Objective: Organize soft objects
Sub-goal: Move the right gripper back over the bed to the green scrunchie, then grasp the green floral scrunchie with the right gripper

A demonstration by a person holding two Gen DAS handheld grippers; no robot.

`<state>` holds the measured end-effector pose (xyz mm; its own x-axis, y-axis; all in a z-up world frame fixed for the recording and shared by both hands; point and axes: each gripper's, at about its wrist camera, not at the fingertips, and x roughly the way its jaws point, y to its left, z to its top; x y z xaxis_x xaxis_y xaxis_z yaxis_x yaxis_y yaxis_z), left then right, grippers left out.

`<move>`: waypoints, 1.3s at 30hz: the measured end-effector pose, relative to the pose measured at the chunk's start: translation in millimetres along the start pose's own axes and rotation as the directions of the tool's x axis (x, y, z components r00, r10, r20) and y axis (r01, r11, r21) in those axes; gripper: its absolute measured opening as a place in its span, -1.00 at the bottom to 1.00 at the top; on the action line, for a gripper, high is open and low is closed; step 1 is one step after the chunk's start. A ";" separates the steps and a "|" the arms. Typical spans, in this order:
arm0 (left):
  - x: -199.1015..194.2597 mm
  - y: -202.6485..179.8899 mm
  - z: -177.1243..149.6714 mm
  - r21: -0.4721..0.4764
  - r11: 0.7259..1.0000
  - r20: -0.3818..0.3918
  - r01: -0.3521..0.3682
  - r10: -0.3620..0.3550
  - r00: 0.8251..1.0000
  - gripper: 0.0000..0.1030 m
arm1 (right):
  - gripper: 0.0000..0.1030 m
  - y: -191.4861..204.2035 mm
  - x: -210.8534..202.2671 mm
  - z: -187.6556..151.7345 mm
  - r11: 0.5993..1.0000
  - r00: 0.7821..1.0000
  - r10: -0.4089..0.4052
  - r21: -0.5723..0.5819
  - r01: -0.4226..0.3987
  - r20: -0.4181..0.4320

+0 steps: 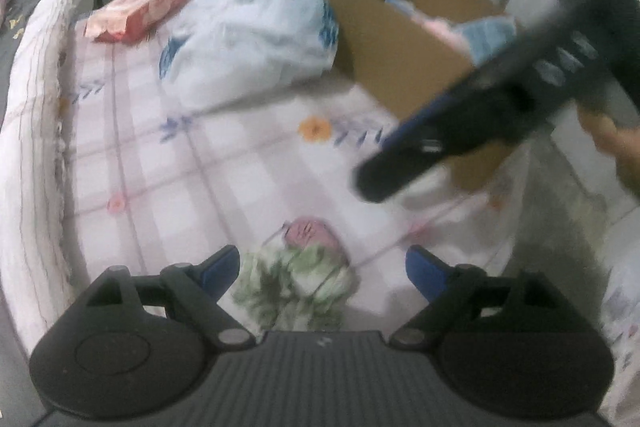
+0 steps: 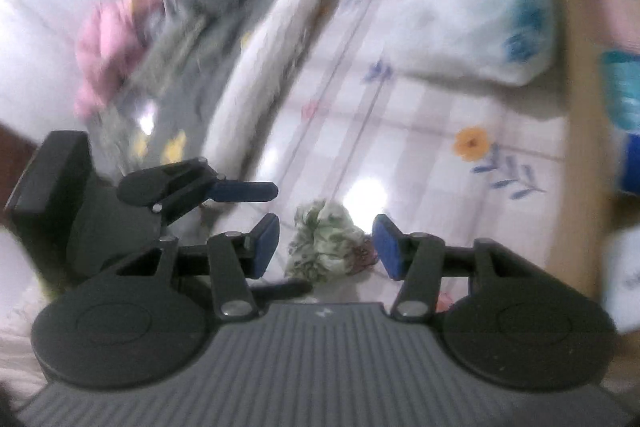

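Observation:
A crumpled green-and-white cloth bundle (image 1: 296,283) with a pink piece on top lies on the checked bed sheet (image 1: 180,167). My left gripper (image 1: 322,267) hangs over it with the jaws wide open, and its blue pads stand clear on either side. From the right comes my right gripper (image 2: 326,247), open about halfway; the bundle (image 2: 324,247) lies just beyond its pads and nothing presses on it. One dark finger (image 1: 400,163) of the right gripper crosses the left wrist view. The left gripper's fingers (image 2: 240,191) show at the left of the right wrist view.
An open cardboard box (image 1: 400,55) with soft items inside stands at the back right, a pale plastic bag (image 1: 256,39) beside it. A red pack (image 1: 136,11) lies at the far left. A rolled quilt (image 1: 36,107) lines the left edge. A hand (image 1: 616,143) is at right.

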<state>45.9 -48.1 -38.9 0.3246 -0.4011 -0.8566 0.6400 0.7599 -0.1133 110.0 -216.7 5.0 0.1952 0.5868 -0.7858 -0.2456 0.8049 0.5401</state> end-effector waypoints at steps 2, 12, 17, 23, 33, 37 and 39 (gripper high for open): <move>7.5 4.3 -11.8 0.002 1.000 -0.015 -0.010 0.010 1.000 0.76 | -0.01 6.0 24.5 9.3 1.000 0.998 -0.026 -0.016 0.025 -0.063; 32.1 28.2 -38.6 -0.035 0.999 -0.059 -0.019 0.017 0.998 0.38 | -0.07 7.8 96.7 15.7 0.998 0.976 -0.064 -0.029 0.060 -0.209; 30.6 32.1 -41.5 -0.050 0.999 -0.029 -0.009 0.007 1.000 0.09 | -0.26 7.5 115.7 6.7 0.998 0.966 -0.059 -0.028 0.053 -0.251; 26.4 35.1 -39.2 -0.089 0.996 -0.001 0.023 -0.023 1.000 -0.37 | -0.59 5.9 108.5 -0.9 0.999 0.975 -0.042 -0.026 0.038 -0.219; -23.9 9.2 14.0 0.022 1.000 0.161 0.000 -0.004 0.987 -0.40 | -0.65 -0.2 12.0 3.9 1.000 0.999 0.023 0.000 -0.023 0.033; -32.3 -24.8 60.8 0.121 0.992 0.219 0.021 -0.047 0.975 -0.40 | -0.65 -20.4 -55.7 -1.5 1.000 0.983 0.000 0.030 -0.005 0.185; -30.0 -46.8 85.3 0.181 0.983 0.237 0.039 -0.082 0.968 -0.40 | -0.65 -37.0 -89.0 -7.5 0.998 0.969 -0.024 0.062 0.009 0.247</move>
<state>65.6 -115.2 35.0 0.4264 -0.5718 -0.7009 0.7680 0.6382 -0.0534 94.6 -299.4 52.6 0.4293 0.5705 -0.7002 -0.1842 0.8142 0.5505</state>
